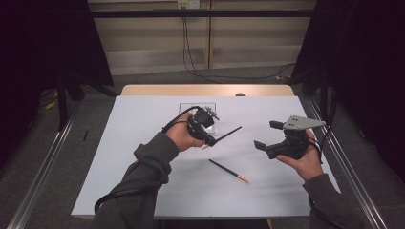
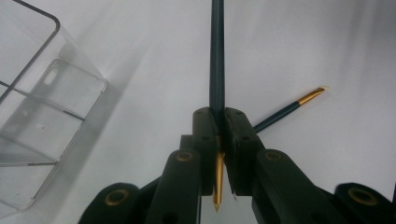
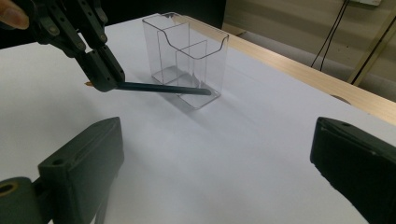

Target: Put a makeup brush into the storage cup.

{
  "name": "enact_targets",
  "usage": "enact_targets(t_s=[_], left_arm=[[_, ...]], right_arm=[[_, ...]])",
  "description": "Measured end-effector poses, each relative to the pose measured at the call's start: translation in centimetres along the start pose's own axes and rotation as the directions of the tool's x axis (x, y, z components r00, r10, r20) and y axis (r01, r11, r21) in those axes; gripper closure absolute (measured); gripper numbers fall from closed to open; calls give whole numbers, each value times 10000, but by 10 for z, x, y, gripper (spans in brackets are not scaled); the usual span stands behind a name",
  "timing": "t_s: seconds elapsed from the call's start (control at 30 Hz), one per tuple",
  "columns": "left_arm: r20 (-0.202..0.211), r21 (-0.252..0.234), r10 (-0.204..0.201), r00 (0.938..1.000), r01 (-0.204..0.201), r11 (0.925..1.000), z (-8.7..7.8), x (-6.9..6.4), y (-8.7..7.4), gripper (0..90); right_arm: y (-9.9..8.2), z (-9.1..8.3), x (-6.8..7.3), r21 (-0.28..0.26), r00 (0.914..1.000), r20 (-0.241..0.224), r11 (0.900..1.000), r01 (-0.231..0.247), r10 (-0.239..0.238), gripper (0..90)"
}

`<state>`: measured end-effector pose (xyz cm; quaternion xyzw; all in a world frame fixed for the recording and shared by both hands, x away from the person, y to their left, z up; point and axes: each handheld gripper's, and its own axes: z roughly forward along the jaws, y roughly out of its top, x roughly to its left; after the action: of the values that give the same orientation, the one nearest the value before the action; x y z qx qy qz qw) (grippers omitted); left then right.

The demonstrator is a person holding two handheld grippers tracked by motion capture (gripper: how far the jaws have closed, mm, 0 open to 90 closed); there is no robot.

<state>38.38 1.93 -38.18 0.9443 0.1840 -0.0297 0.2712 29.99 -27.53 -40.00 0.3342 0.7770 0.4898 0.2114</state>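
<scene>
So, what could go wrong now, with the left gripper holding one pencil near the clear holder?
The left gripper pinches the held pencil near its gold end, so the long shaft may swing or slip. Held about level, it might knock the light clear holder instead of dropping in. The second pencil on the table could roll if bumped.

Bare table (image 1: 267, 191) all round; only clear holder (image 1: 210, 109) stands behind.

High view overhead; tool views close; all share clear holder (image 1: 197, 107).
</scene>
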Motion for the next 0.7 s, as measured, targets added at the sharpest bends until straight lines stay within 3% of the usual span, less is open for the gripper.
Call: enact_targets(t_s=[0.2, 0.33, 0.4, 0.47, 0.7], left_arm=[[56, -26, 53, 10000, -53, 10000, -1, 0, 1, 839], [183, 43, 118, 9998, -118, 9999, -1, 2, 1, 839], [199, -15, -74, 9998, 74, 10000, 0, 0, 1, 839], [218, 81, 80, 9997, -82, 9999, 1, 1, 2, 839], [343, -23, 41, 9994, -40, 10000, 1, -1, 5, 839]], right_arm=[[2, 5, 1, 312, 9997, -76, 9993, 218, -216, 42], [4, 7, 1, 291, 9997, -139, 9994, 199, -195, 43], [4, 8, 1, 350, 9995, -99, 9990, 294, -291, 43], [5, 10, 1, 378, 9992, -167, 9986, 364, -358, 43], [6, 16, 2, 508, 9983, -200, 9971, 562, -553, 43]])
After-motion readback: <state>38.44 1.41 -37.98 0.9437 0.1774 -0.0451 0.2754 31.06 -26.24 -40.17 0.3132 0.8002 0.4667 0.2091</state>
